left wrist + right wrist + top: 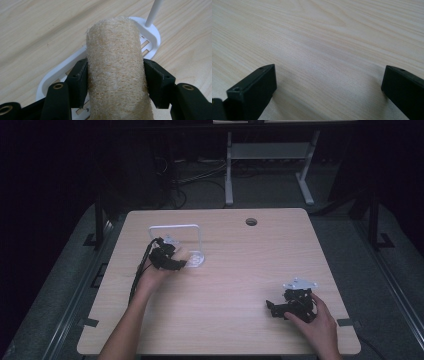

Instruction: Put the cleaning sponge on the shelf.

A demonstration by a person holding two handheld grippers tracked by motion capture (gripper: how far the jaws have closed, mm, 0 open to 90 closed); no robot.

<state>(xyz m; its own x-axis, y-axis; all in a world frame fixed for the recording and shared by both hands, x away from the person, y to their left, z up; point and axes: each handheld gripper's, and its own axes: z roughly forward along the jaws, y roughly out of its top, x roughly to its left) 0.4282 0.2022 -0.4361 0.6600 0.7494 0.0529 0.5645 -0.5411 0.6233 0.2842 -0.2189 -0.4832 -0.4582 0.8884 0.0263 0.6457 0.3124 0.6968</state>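
A tan loofah roll (116, 72) is clamped between the two black jaws of my left gripper (115, 75), just above a white slotted tray (152, 40) with a thin white post. In the high view the left gripper (172, 260) hovers beside the white wire-frame rack (176, 227) at the table's back left, and the loofah (182, 256) shows pale at its tip. My right gripper (272, 307) rests low near the table's front right, held by a hand. Its jaws (329, 85) stand wide apart over bare wood with nothing between them.
The light wood table (240, 270) has a round cable hole (251, 222) near its back edge. Beyond the table stand the white legs of another desk (229, 170) and loose cables on a dark floor.
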